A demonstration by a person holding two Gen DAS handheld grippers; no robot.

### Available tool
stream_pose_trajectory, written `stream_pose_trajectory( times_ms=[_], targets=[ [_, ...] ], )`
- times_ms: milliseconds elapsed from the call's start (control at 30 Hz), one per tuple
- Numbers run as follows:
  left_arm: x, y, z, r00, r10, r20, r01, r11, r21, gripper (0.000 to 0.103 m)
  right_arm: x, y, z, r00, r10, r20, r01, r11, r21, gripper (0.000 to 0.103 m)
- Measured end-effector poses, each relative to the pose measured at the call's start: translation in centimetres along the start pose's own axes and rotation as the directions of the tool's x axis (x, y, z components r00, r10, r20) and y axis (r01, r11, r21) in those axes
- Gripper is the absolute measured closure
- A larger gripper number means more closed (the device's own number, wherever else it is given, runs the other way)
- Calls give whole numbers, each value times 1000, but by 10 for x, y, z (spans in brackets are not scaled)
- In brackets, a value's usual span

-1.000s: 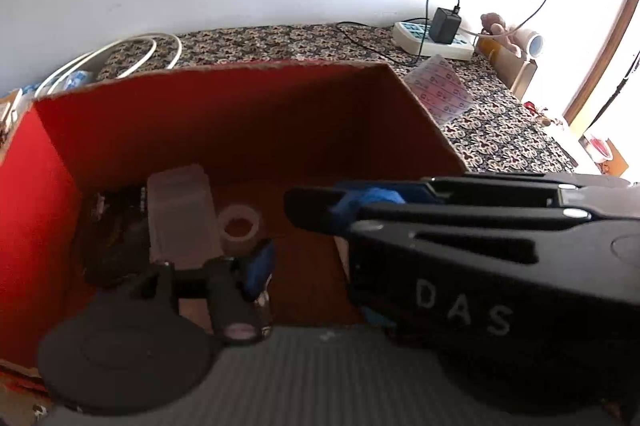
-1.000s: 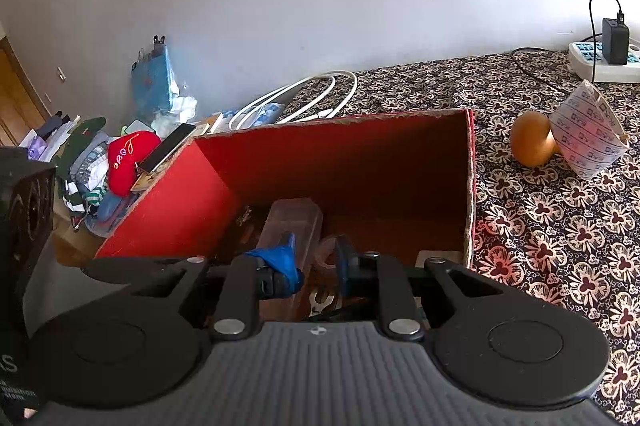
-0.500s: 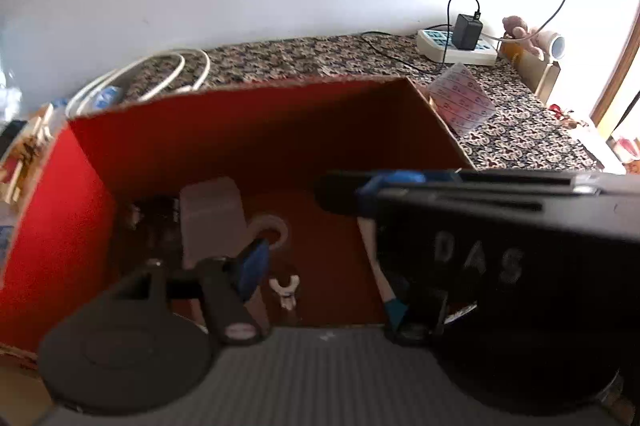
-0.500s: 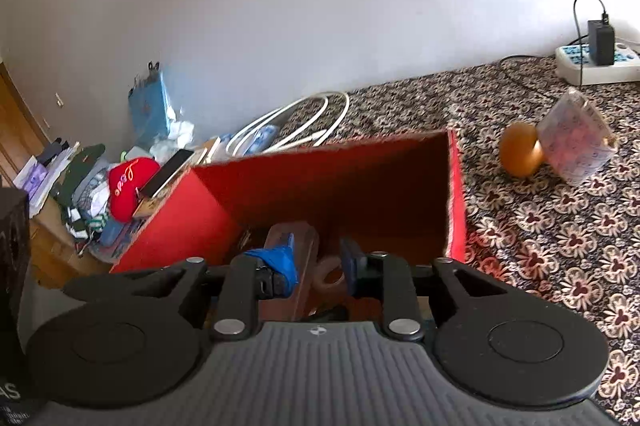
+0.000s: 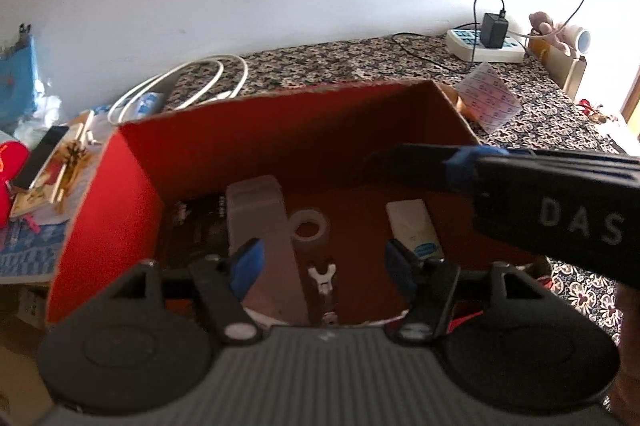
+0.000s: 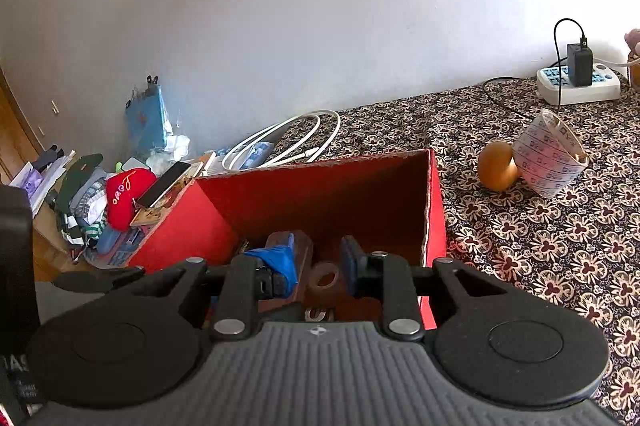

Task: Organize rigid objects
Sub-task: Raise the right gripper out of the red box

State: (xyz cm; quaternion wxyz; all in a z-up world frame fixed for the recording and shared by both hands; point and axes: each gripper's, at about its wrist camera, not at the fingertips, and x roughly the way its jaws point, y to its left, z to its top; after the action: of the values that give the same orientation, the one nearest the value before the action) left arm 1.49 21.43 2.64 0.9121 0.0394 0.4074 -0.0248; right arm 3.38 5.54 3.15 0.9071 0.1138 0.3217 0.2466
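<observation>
A red cardboard box point(image 5: 280, 130) stands on the patterned table. It holds a translucent plastic case point(image 5: 260, 226), a roll of clear tape point(image 5: 310, 230), a small metal wrench point(image 5: 323, 276), a white card-like box point(image 5: 414, 230) and a dark object point(image 5: 200, 222). My left gripper point(image 5: 322, 264) is open and empty above the box's near edge. My right gripper point(image 6: 318, 260) is open and empty over the same box point(image 6: 320, 194); its side shows in the left wrist view point(image 5: 520, 186). An orange round object point(image 6: 496, 166) and a roll of printed film point(image 6: 550, 158) lie right of the box.
A white power strip with a black charger point(image 6: 578, 86) sits at the table's back right. A coiled white cable point(image 6: 288, 142) lies behind the box. Left of the box is clutter: a red plush point(image 6: 128, 196), a phone point(image 6: 166, 182), a blue bag point(image 6: 146, 118).
Both grippers have pulled back and risen from the box. The left gripper's jaws have spread apart. The white card-like box now lies uncovered in the box.
</observation>
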Motion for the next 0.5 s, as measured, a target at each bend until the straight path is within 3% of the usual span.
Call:
stream_pose_trajectory(
  times_ms=[500],
  targets=[
    [-29,12,-6,999,51,-1,-51,997,-53,33,-25,6,-12,999,-34,22,34,999,-5,95]
  ],
)
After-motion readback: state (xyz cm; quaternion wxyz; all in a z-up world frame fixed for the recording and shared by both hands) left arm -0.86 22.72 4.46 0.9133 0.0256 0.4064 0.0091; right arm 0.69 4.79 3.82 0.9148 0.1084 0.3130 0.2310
